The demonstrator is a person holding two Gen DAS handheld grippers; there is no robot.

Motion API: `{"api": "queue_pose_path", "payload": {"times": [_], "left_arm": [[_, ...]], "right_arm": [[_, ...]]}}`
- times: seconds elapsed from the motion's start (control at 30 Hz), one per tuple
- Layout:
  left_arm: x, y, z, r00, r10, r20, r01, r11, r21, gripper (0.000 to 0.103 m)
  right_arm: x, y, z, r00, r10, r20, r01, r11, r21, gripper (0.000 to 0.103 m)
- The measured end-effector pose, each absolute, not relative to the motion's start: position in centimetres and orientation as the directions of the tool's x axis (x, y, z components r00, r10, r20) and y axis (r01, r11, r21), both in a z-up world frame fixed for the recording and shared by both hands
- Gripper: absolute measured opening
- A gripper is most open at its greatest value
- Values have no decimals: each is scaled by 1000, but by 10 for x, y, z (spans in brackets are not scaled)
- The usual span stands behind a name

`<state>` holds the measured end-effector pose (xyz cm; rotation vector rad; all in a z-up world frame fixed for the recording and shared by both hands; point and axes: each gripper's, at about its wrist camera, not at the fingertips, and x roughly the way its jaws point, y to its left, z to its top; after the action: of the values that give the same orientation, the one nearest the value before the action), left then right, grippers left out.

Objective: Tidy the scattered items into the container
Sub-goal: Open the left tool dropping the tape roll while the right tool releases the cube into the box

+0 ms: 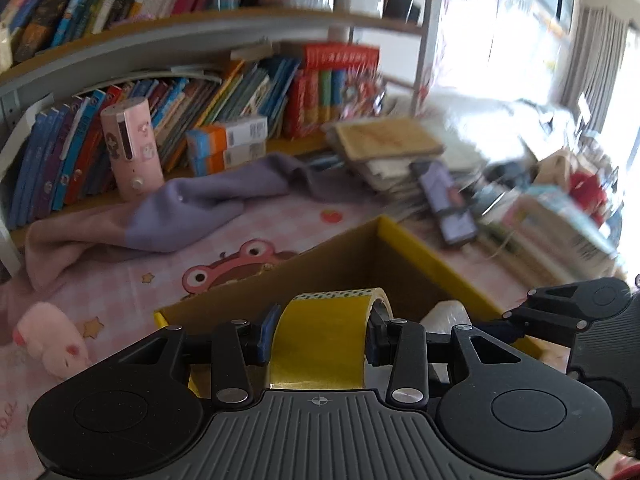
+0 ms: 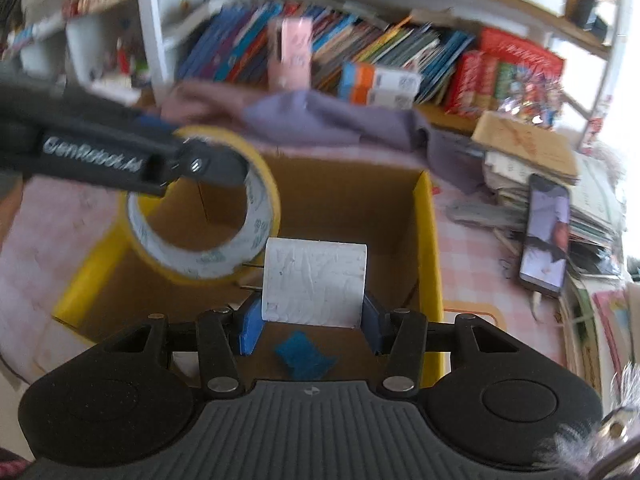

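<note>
My left gripper [image 1: 320, 330] is shut on a roll of yellow tape [image 1: 324, 340], held over the near corner of a cardboard box with yellow rims [image 1: 432, 258]. In the right wrist view the same tape roll [image 2: 208, 204] hangs over the box [image 2: 430, 240], clamped by the left gripper [image 2: 208, 160] coming in from the left. My right gripper [image 2: 312, 320] is shut on a white charger block [image 2: 314, 282] with two metal prongs, above the box's open inside. A small blue item [image 2: 304, 354] lies on the box floor. The right gripper's fingers [image 1: 560, 308] show at the right edge of the left wrist view.
A purple and pink cloth [image 1: 192, 208] is draped behind the box. A pink cylinder device [image 1: 132, 148] stands by the bookshelf. A phone [image 2: 546, 236] leans on a messy stack of books and papers [image 1: 392, 148] at the right. A pink plush toy [image 1: 52, 340] lies at the left.
</note>
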<state>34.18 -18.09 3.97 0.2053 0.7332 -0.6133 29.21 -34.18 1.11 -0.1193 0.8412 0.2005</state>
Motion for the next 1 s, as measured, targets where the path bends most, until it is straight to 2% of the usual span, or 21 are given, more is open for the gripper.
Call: {"api": "queue_pose_path", "payload": {"times": [0.17, 0.37, 0.73, 0.77, 0.8, 0.87, 0.93, 1.0], "left_arm": [[360, -210, 12, 557, -377, -740, 611, 789, 58, 40], [377, -235, -9, 529, -330, -782, 635, 765, 106, 40], [392, -254, -24, 517, -281, -809, 648, 746, 155, 41], [392, -254, -24, 522, -279, -806, 646, 746, 160, 43], [391, -254, -24, 530, -275, -802, 645, 746, 170, 44], [387, -253, -21, 548, -282, -787, 643, 744, 182, 61], [382, -251, -13, 580, -294, -759, 635, 747, 196, 70], [375, -248, -3, 604, -301, -738, 627, 751, 208, 73]], "right_arm": [[313, -334, -11, 594, 111, -797, -351, 927, -132, 47], [325, -323, -21, 527, 136, -839, -480, 862, -162, 48], [337, -322, -26, 472, 149, -869, -504, 854, -128, 48], [336, -322, -25, 474, 154, -867, -502, 856, -123, 48], [335, -323, -23, 482, 161, -861, -499, 858, -119, 53], [333, -323, -20, 499, 169, -850, -491, 863, -116, 62], [330, -324, -18, 517, 173, -838, -478, 871, -115, 65], [327, -326, -13, 539, 185, -822, -460, 882, -103, 66]]}}
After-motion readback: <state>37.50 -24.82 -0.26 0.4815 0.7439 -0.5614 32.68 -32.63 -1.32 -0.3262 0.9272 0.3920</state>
